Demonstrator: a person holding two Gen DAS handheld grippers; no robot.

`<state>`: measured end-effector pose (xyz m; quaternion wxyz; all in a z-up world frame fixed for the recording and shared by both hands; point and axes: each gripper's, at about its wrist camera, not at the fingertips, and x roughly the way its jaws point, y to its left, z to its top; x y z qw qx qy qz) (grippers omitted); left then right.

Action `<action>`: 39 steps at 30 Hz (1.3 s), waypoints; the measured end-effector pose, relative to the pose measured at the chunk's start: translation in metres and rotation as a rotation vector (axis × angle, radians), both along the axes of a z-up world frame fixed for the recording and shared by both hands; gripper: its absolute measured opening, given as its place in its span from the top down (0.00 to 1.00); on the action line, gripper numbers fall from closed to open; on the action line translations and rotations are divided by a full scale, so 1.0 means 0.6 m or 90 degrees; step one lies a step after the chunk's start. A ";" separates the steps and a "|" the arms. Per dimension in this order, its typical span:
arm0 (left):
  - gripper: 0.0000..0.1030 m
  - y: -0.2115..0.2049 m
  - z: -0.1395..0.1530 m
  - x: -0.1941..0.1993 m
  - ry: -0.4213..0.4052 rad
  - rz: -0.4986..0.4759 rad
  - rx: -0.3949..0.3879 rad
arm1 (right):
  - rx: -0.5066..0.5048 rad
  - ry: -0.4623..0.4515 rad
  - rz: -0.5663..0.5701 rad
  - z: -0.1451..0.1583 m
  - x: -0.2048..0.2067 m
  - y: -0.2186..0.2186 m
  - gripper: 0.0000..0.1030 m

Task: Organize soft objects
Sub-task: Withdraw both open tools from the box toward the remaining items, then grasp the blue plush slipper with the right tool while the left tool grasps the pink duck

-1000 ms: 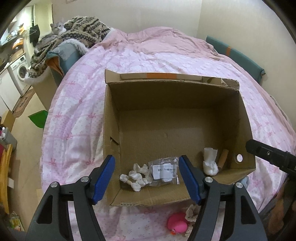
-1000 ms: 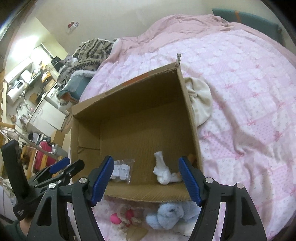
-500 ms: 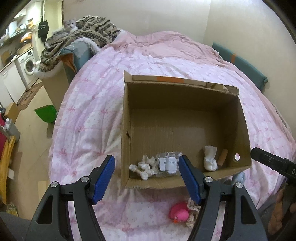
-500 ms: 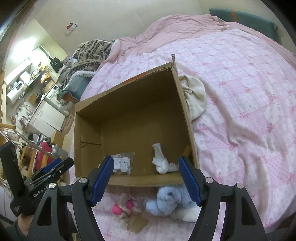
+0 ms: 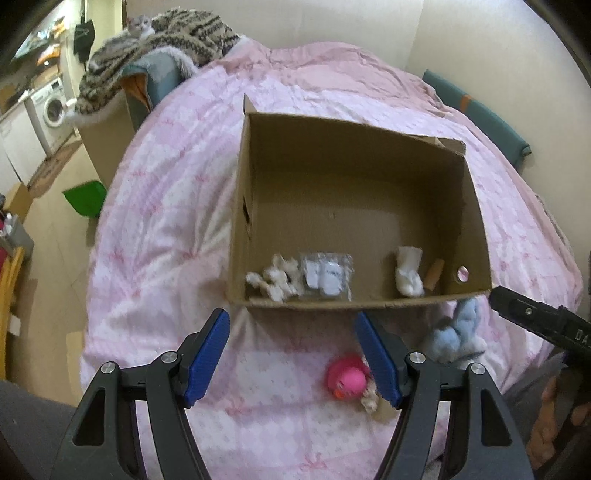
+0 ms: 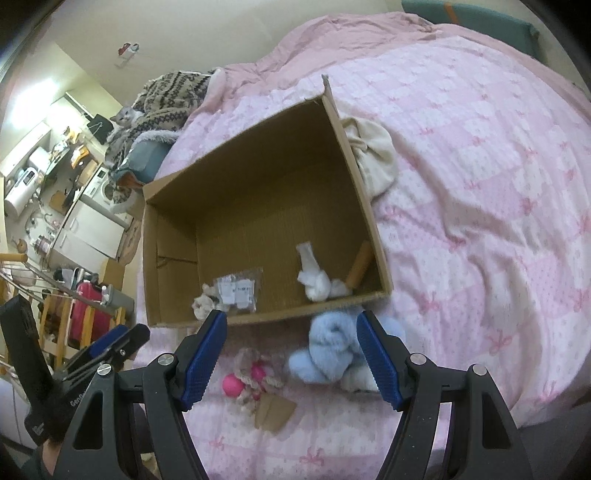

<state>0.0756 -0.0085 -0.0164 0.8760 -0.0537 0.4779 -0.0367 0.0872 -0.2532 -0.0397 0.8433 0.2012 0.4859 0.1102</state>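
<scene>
An open cardboard box (image 5: 476,206) (image 6: 369,214) sits on the pink bed. Inside lie a white rope toy (image 5: 275,278), a clear plastic packet (image 5: 325,273) (image 6: 238,290), a white sock bundle (image 5: 408,273) (image 6: 314,277) and a tan stick (image 6: 360,264). In front of the box lie a pink rubber duck (image 5: 347,380), a pink rope toy (image 6: 251,378) and a light blue plush (image 5: 452,332) (image 6: 328,349). My left gripper (image 5: 291,358) is open and empty, near the duck. My right gripper (image 6: 291,358) is open and empty, over the blue plush.
A cream cloth (image 6: 373,151) lies beside the box's right wall. A patterned blanket with a cat (image 5: 140,27) sits at the bed's far left. A green dustpan (image 5: 85,197) and a washing machine (image 5: 48,110) stand on the floor to the left. A cardboard tag (image 6: 275,410) lies by the rope toy.
Both grippers have pulled back from the box toward the bed's near edge. The toys in front of the box have come fully into view. Both stay open.
</scene>
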 end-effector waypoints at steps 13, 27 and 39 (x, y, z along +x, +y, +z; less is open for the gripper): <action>0.34 0.019 -0.028 -0.010 0.044 0.050 -0.007 | -0.015 0.070 -0.047 -0.040 -0.019 -0.040 0.26; 0.34 0.020 -0.047 -0.003 0.073 0.055 -0.011 | -0.140 0.229 -0.033 -0.150 0.044 0.003 0.00; 0.51 -0.020 -0.108 0.005 0.169 -0.013 -0.065 | -0.083 0.180 0.005 -0.113 0.018 -0.006 0.59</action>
